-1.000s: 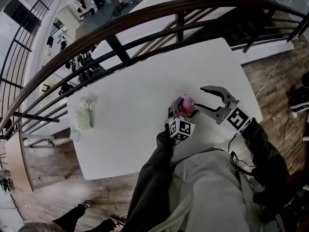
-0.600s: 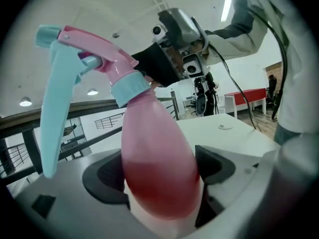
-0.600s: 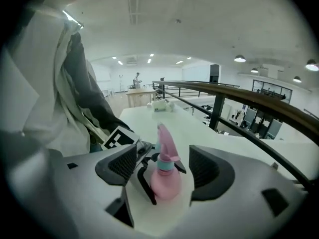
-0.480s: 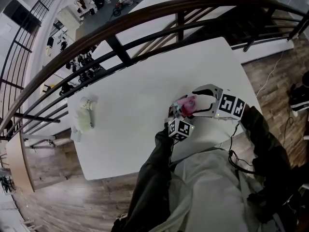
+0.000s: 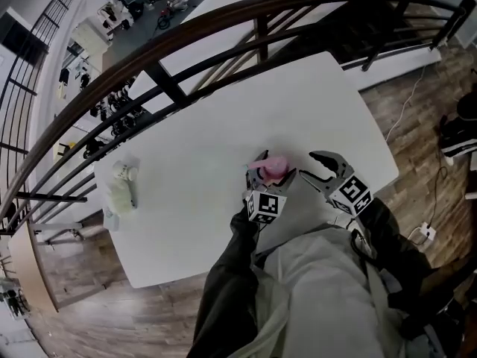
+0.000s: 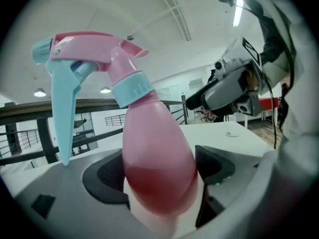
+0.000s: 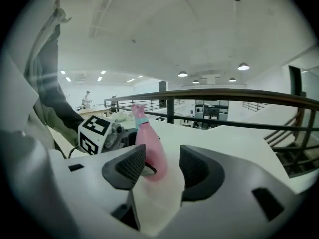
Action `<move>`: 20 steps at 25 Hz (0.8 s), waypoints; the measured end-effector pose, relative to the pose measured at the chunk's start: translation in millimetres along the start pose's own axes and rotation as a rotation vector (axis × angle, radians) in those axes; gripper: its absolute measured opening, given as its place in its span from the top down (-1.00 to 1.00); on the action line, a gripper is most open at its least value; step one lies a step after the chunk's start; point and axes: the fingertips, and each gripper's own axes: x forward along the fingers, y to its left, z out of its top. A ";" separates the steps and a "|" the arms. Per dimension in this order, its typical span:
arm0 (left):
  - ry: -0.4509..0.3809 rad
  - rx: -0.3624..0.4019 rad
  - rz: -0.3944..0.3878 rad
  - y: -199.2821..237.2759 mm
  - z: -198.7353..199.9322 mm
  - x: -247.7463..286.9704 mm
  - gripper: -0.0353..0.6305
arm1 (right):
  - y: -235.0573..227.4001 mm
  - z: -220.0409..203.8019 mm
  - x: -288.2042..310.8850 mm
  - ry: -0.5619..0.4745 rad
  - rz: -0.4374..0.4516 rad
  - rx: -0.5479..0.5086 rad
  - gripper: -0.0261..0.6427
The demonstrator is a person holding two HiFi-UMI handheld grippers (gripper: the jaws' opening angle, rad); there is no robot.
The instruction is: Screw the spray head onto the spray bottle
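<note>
Head view: the pink plastic spray bottle point(image 5: 273, 167) is held by the left claw point(image 5: 268, 173) close to the white tabletop's point(image 5: 186, 162) near edge. Bare surface lies open to the left and far side, up to the dark curved railing point(image 5: 171, 88). The right claw point(image 5: 309, 166) is just beside the bottle, apart from it.

Left gripper view: the left claw point(image 6: 159, 178) is clamped on the bottle's point(image 6: 154, 148) belly. The bottle's long axis leans up and left. The pink-and-blue spray head point(image 6: 79, 59) sits on the neck, nozzle pointing left.

Right gripper view: the right claw's point(image 7: 162, 171) jaws are apart and closing, with nothing between the pads. The bottle point(image 7: 149, 143) stands ahead of them.
</note>
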 end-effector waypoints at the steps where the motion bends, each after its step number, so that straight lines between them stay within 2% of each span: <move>1: -0.004 -0.027 -0.001 -1.4 -1.6 -6.5 -0.40 | -1.2 -5.0 -3.6 -0.007 -0.025 0.019 0.30; 3: 0.016 -0.054 -0.018 -6.0 -8.9 -18.5 -0.40 | -2.9 -10.4 -7.5 -0.023 -0.056 0.077 0.35; 5: 0.067 -0.031 -0.023 -7.0 -16.3 -26.7 -0.40 | -4.6 -15.7 -6.1 -0.022 -0.083 0.120 0.66; 7: 0.095 -0.011 -0.003 -3.6 -19.7 -32.6 -0.40 | -3.8 -22.5 -1.5 -0.009 -0.102 0.130 0.82; 11: 0.102 -0.058 0.029 -2.4 -25.2 -58.1 -0.39 | 6.7 -26.3 4.5 -0.025 -0.100 0.153 0.93; 12: 0.101 -0.065 0.057 1.2 -25.1 -68.7 -0.28 | 9.4 -26.0 6.2 -0.031 -0.096 0.155 0.93; 15: 0.072 -0.117 0.196 22.2 -21.3 -100.0 0.75 | 15.9 -27.8 11.4 -0.033 -0.084 0.155 0.93; 16: 0.063 -0.153 0.239 28.7 -22.6 -107.8 0.88 | 17.3 -29.3 13.0 -0.030 -0.082 0.154 0.93; 18: 0.066 -0.233 0.300 37.9 -28.4 -120.1 0.88 | 21.2 -31.6 17.4 -0.024 -0.072 0.151 0.93; 20: 0.074 -0.276 0.327 41.3 -31.3 -126.8 0.88 | 25.7 -32.2 21.9 -0.018 -0.059 0.145 0.93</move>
